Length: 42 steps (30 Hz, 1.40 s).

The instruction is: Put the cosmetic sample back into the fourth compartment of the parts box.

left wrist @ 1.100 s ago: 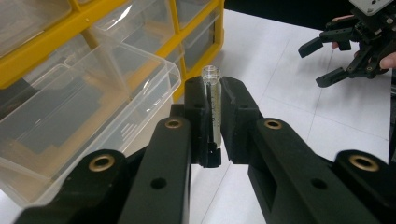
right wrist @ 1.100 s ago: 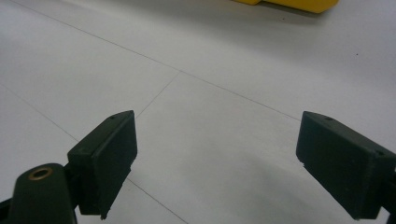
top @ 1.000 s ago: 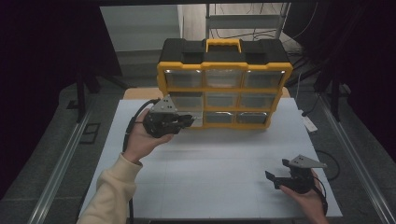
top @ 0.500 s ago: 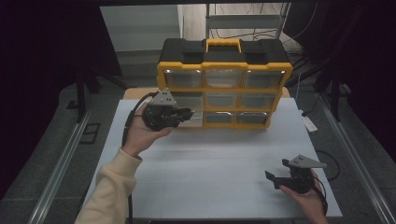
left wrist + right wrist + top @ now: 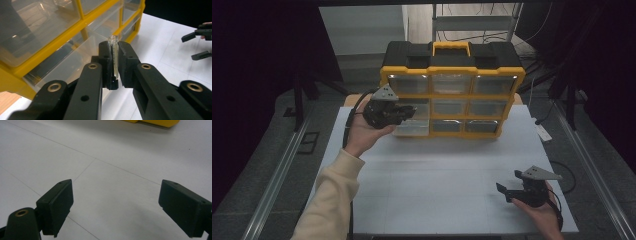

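While your left tool [image 5: 113, 65] clamps the clear tube [image 5: 114, 56] at the organizer's [image 5: 452, 77] nine o'clock drawers, your spread-open right tool [image 5: 514, 192] idles; next, probably, pick a drawer.

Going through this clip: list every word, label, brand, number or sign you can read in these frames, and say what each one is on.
No readable text in these frames.
Clear tube clamped in the left gripper: fine dark graduation marks along its side, but no figures can be made out.
Yellow-and-black drawer organizer: no brand or label legible in the high view or the left gripper view.
Right gripper, jaws wide apart over the white table: no markings on either.
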Motion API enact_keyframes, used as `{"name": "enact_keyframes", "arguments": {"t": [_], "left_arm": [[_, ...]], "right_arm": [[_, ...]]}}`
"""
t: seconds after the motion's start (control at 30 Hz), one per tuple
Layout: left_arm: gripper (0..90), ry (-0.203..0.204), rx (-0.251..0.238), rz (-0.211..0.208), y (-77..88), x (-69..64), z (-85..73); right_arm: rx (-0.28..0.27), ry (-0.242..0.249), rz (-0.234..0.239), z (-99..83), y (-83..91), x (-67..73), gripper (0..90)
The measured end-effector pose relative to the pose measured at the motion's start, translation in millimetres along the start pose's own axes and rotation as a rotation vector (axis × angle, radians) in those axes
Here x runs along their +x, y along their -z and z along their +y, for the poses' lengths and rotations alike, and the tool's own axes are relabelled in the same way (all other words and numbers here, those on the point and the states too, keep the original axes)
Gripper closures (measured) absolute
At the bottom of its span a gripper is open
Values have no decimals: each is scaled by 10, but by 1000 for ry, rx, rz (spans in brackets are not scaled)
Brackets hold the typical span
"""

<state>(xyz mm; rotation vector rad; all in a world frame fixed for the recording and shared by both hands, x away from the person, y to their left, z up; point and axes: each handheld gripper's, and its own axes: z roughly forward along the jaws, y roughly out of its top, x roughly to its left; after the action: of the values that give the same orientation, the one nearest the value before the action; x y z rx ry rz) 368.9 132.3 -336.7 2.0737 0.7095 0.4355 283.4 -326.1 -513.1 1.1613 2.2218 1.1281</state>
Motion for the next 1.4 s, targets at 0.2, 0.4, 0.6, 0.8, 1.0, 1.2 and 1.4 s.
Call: {"name": "enact_keyframes", "arguments": {"t": [0.2,0.4,0.6,0.8,1.0,1.2,1.4], "left_arm": [[804,24,12,20,-83,106,26],[803,39,20,34,-164,170,28],[803,45,38,31,-217,204,7],[801,29,51,27,-236,173,-1],[799,17,72,24,-288,157,-35],[773,8,59,22,-290,146,-52],[448,4,4,28,-238,103,-62]], "right_arm": [[1,-1,3,-2,-8,0,131],[-2,-1,3,-5,-3,-6,131],[0,3,4,-8,-5,-8,131],[1,2,3,-8,-7,-9,131],[2,4,3,-8,-6,-8,131],[3,4,3,-11,-10,-10,131],[6,-3,3,-21,-3,-15,131]]}}
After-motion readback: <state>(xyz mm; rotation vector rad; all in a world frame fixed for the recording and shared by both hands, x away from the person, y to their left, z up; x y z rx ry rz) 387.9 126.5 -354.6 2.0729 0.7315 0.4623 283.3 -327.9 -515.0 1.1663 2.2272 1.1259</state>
